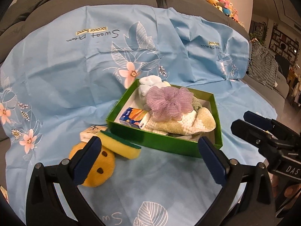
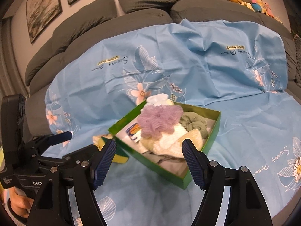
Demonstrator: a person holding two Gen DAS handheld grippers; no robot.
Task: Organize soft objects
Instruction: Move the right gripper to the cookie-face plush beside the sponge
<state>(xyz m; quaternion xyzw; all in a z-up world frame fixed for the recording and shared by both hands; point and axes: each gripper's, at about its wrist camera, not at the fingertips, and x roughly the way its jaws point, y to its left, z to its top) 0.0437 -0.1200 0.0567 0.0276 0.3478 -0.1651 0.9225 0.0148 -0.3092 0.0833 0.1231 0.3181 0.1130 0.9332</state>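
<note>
A green box (image 1: 165, 145) (image 2: 169, 171) sits on the blue cloth. It holds a purple mesh puff (image 1: 169, 101) (image 2: 160, 121), a yellow-white knit cloth (image 1: 186, 123) (image 2: 175, 141), a tissue pack (image 1: 134, 117), white soft items (image 1: 148, 86) and a green cloth (image 2: 195, 124). Left of the box lie a yellow-green sponge (image 1: 120, 145) (image 2: 119, 156), an orange round plush (image 1: 97, 169) and a small cream pack (image 1: 92, 131). My left gripper (image 1: 148, 162) is open and empty, just before the sponge and box. My right gripper (image 2: 148, 162) is open and empty over the box's near corner.
The blue flowered cloth (image 1: 65, 75) covers a grey sofa (image 2: 84, 28). Plush toys (image 1: 223, 1) line the sofa back at the right. The right gripper shows at the right in the left wrist view (image 1: 263, 131); the left gripper shows at the left in the right wrist view (image 2: 47, 150).
</note>
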